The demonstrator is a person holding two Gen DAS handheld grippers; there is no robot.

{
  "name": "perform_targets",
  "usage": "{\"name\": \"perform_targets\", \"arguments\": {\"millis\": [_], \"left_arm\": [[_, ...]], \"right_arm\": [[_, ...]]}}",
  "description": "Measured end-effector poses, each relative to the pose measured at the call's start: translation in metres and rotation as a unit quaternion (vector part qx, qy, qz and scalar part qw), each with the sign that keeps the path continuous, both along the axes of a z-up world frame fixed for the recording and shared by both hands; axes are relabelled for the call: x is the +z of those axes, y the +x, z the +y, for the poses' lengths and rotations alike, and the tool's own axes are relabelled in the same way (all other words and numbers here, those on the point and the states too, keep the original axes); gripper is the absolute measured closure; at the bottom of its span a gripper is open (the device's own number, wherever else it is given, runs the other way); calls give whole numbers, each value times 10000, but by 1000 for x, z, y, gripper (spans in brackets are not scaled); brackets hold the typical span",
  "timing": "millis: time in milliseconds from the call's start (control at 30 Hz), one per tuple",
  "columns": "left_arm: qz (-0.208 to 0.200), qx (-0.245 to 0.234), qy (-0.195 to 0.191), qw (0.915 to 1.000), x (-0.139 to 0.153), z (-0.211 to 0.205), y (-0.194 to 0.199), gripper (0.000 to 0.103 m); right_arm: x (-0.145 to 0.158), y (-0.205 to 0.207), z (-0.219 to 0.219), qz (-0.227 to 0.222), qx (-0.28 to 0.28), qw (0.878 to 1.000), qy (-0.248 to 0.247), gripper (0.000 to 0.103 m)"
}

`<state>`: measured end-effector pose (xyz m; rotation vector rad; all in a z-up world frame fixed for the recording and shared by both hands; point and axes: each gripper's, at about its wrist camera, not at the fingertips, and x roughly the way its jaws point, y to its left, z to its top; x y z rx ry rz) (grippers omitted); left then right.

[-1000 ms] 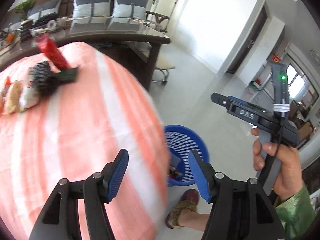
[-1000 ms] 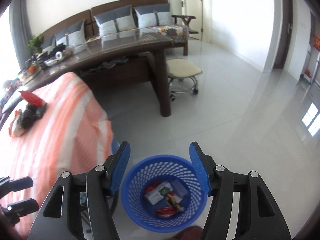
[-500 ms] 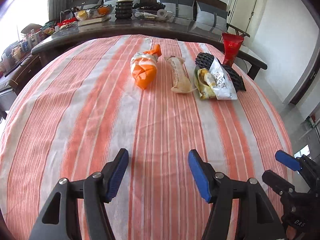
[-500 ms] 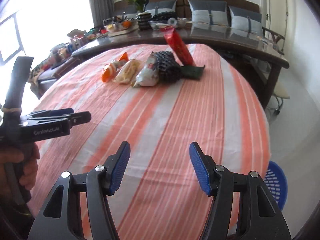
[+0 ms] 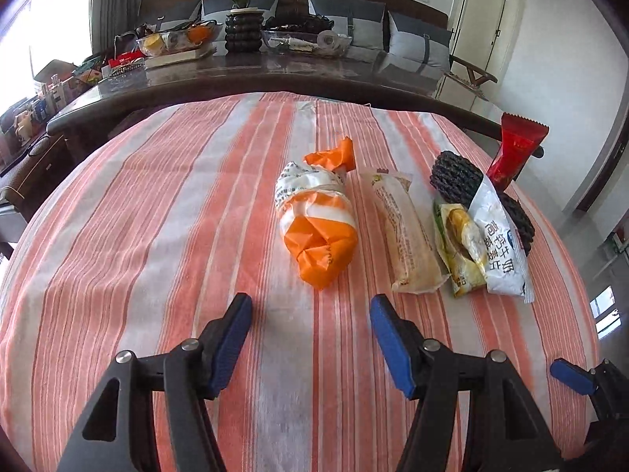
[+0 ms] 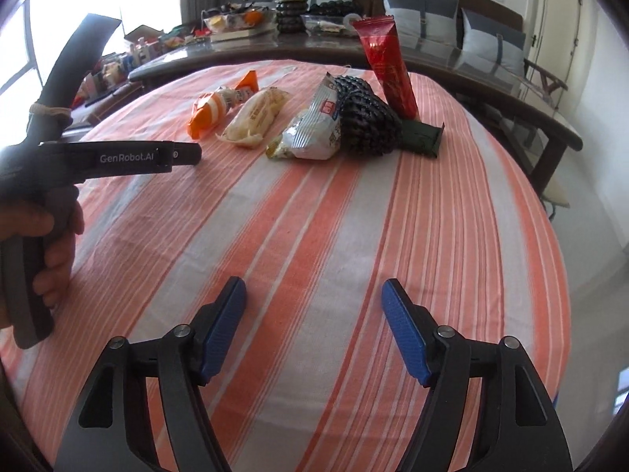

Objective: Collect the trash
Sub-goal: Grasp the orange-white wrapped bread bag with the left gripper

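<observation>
Trash lies in a row on the orange-striped tablecloth (image 5: 157,244): an orange and white wrapper (image 5: 318,232), a pale bread bag (image 5: 405,236), a white and yellow snack bag (image 5: 491,244), a black knobbly object (image 5: 456,177) and a red packet (image 5: 511,153). My left gripper (image 5: 310,338) is open and empty, just short of the orange wrapper. My right gripper (image 6: 314,326) is open and empty over bare cloth, well short of the row (image 6: 314,126). The left gripper's body (image 6: 118,157) shows in the right wrist view.
A dark desk (image 5: 275,74) with a plant, bowls and clutter stands behind the table, with a sofa beyond. A green flat packet (image 6: 420,137) lies under the red packet (image 6: 389,67). The table's right edge drops to the floor (image 6: 589,236).
Both grippers swung from the blue basket on the floor back over the table. The left has since closed in on the orange wrapper; the right moved forward slightly.
</observation>
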<state>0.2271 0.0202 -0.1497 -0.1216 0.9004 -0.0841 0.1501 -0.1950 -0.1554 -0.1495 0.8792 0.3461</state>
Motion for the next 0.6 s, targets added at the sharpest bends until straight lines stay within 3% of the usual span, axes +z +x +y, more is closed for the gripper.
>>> {"name": "perform_targets", "arguments": {"millis": [167,300,333,367,600], "left_arm": [[-87,-57,-191,9998,10,5,22,39],[-142,-131,-35,9998,14,2,36,39],[-153,-144,11,9998,15,2,39,42],[-188,-180,33,9997,15,3,40,61],[-232,-166,111,9995,25,16,5,60]], "right_arm": [[1,-1,0,0,-2,10000,11,29],[2,-1,0,0,-1,10000,13,29],[2,-1,0,1,0,10000,13,29],[2,-1,0,3,0,10000,16,29],[2,-1,0,6,-1,10000,33,29]]}}
